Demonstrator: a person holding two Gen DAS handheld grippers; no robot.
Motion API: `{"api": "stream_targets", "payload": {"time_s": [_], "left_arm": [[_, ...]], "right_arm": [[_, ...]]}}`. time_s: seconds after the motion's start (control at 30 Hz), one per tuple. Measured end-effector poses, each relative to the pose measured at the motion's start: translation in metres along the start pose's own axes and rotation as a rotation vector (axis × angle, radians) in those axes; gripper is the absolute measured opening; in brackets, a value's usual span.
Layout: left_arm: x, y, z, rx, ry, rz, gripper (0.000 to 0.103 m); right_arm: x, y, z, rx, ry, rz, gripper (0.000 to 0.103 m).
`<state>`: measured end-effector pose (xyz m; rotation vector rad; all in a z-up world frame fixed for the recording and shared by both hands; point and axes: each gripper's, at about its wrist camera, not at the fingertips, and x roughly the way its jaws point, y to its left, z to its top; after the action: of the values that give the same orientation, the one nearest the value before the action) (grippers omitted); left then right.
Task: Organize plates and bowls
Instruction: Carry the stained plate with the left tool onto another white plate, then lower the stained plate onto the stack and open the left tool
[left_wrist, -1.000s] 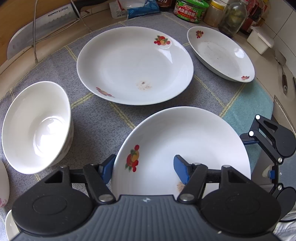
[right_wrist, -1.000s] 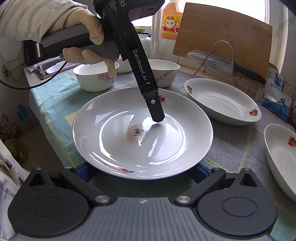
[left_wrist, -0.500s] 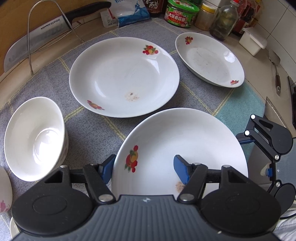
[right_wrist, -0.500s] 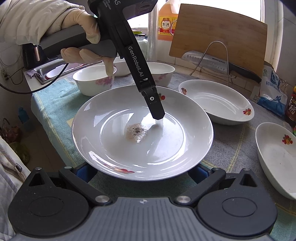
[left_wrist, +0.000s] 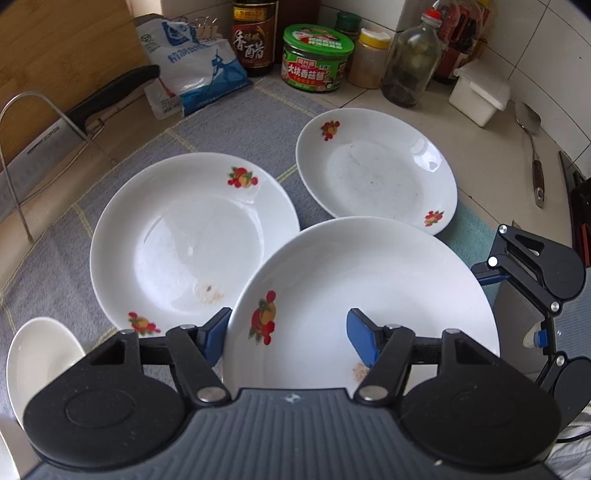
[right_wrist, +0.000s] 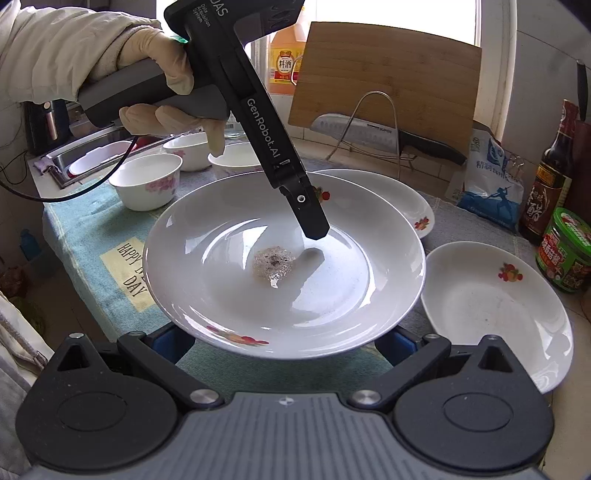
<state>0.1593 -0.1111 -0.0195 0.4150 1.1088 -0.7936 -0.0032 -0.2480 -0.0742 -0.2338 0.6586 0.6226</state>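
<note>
A white plate with fruit prints (left_wrist: 369, 295) is held off the cloth; my left gripper (left_wrist: 288, 338) is shut on its rim, one finger over and one under. In the right wrist view the same plate (right_wrist: 229, 280) has a grey stain in its middle, and the left gripper's upper finger (right_wrist: 306, 214) rests inside it. My right gripper (right_wrist: 284, 343) is open, its blue pads wide apart under the plate's near rim. Two more fruit-print plates (left_wrist: 184, 240) (left_wrist: 376, 173) lie on the grey cloth beyond. Several white bowls (right_wrist: 147, 181) stand at the back left.
A knife on a wire rack (right_wrist: 373, 133) and a cutting board (right_wrist: 388, 74) stand behind. Bottles, a green jar (left_wrist: 317, 59), a salt bag (left_wrist: 195, 66) and a white box (left_wrist: 480, 96) line the tiled counter. A spoon (left_wrist: 532, 147) lies at right. A sink (right_wrist: 92, 155) is at far left.
The held plate has been carried up and towards the other two plates; it now overlaps the edge of the middle plate. The bowl has slid to the lower left of the left wrist view.
</note>
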Motion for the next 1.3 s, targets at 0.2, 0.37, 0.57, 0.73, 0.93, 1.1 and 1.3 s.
{"api": "stream_targets", "payload": {"time_s": [0.2, 0.37, 0.57, 0.73, 0.93, 1.1, 1.3], "left_arm": [[0.020, -0.017, 0.044, 0.058, -0.017, -0.020, 0.066], [0.039, -0.028, 0.078, 0.096, -0.025, -0.043, 0.066], [0.062, -0.036, 0.108, 0.128, -0.024, -0.064, 0.066], [0.081, -0.042, 0.125, 0.143, -0.017, -0.085, 0.066], [0.098, -0.048, 0.138, 0.157, -0.005, -0.105, 0.066], [0.109, -0.049, 0.143, 0.160, 0.006, -0.113, 0.066], [0.117, -0.050, 0.145, 0.177, 0.014, -0.121, 0.066]], "right_arm": [[-0.015, -0.039, -0.006, 0.030, -0.004, -0.055, 0.103], [-0.024, -0.071, -0.012, 0.051, -0.001, -0.095, 0.103], [-0.025, -0.099, -0.019, 0.080, 0.010, -0.135, 0.103], [-0.024, -0.117, -0.025, 0.119, 0.016, -0.152, 0.103], [-0.023, -0.129, -0.029, 0.142, 0.032, -0.168, 0.103], [-0.022, -0.134, -0.031, 0.150, 0.039, -0.174, 0.103], [-0.020, -0.134, -0.033, 0.149, 0.058, -0.184, 0.103]]}}
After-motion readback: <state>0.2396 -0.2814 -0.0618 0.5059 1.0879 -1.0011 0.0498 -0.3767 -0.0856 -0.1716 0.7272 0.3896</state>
